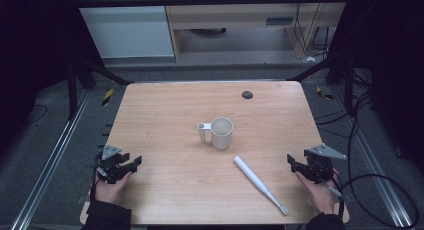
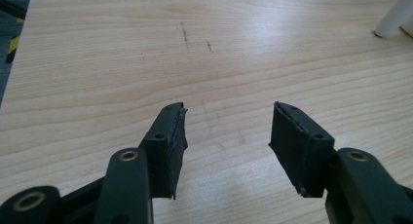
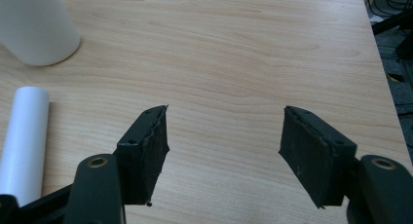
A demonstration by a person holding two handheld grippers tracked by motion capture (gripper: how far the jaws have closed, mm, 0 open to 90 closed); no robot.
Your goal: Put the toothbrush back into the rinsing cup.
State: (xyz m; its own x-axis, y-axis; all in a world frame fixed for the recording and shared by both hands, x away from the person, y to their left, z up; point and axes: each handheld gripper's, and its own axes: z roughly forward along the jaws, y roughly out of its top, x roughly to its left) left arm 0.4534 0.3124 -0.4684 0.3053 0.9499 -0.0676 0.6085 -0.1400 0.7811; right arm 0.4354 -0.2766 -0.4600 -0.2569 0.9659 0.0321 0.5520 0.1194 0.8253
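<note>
The jaws of the right gripper [image 3: 224, 151] stood wide apart with nothing between them, only bare wood; the jaws of the left gripper [image 2: 226, 148] stood apart and held nothing as well. Each gripper sat in a hand near the front edge of the table [image 1: 165, 105], the left gripper by the front left corner and the right gripper by the front right corner, well apart from each other.

The nearest thing to the right gripper was the white toothbrush [image 1: 260, 184]; it lay flat and slanted on the wood near the front edge, with its thin end pointing toward the front right corner. The white cup [image 1: 221, 132] stood upright near the middle of the table, with its handle on the left side; a small dark spot [image 1: 247, 94] sat near the back edge.

A few things could go wrong, I think; the toothbrush was round and smooth, so it could roll away if a jaw bumped it first; it lay low on the wood, so the jaws could scrape the table or slip off it; it was close to the front edge, so a push could send it off the table; if it was grabbed near one end, it could droop and hit the rim of the cup, and the light cup could tip over.
</note>
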